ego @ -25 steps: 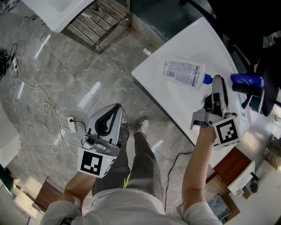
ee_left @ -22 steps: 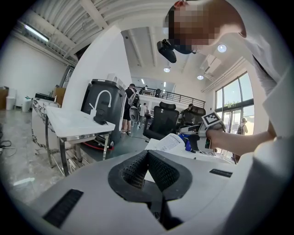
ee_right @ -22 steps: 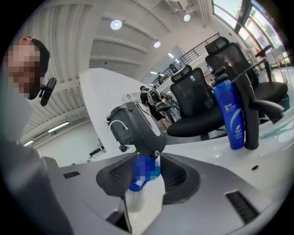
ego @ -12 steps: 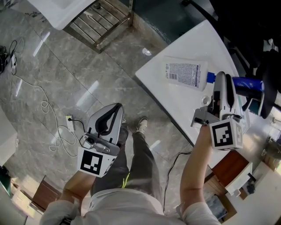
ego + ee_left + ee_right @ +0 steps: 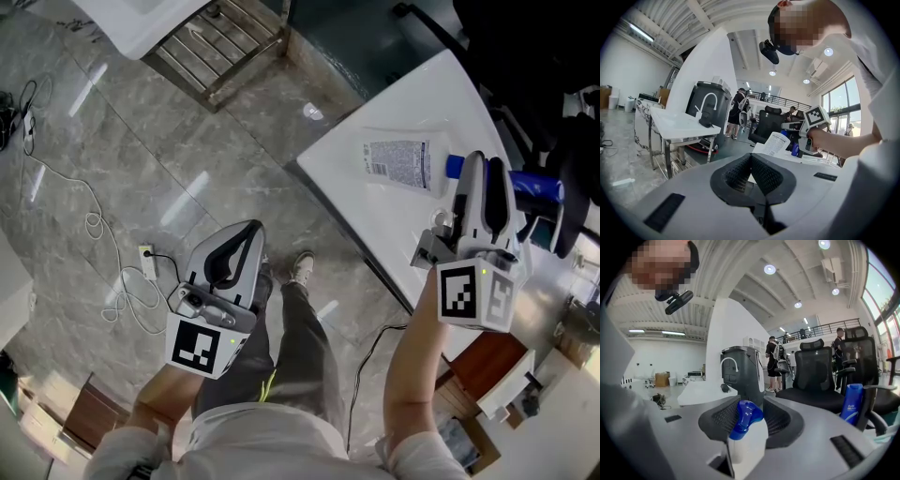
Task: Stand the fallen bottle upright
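A white bottle (image 5: pixel 398 164) with a printed label and a blue cap (image 5: pixel 457 166) is tipped up off the white table (image 5: pixel 375 225), label side showing. My right gripper (image 5: pixel 483 161) is shut on the bottle at its cap end. In the right gripper view the bottle (image 5: pixel 746 446) stands between the ribbed pads (image 5: pixel 719 418), cap uppermost. The left gripper view shows the bottle (image 5: pixel 777 143) leaning beside the right gripper (image 5: pixel 812 125). My left gripper (image 5: pixel 251 230) hangs over the floor away from the table, shut on nothing.
A blue bottle (image 5: pixel 530 183) stands on the table just right of the right gripper, also in the right gripper view (image 5: pixel 852 401). Black office chairs (image 5: pixel 820 376) sit beyond the table. A metal-framed stand (image 5: pixel 211 47) and loose cables (image 5: pixel 103 234) lie on the floor.
The right gripper has rolled and risen, and the bottle has swung up from lying flat on the table. The left gripper has stayed where it was.
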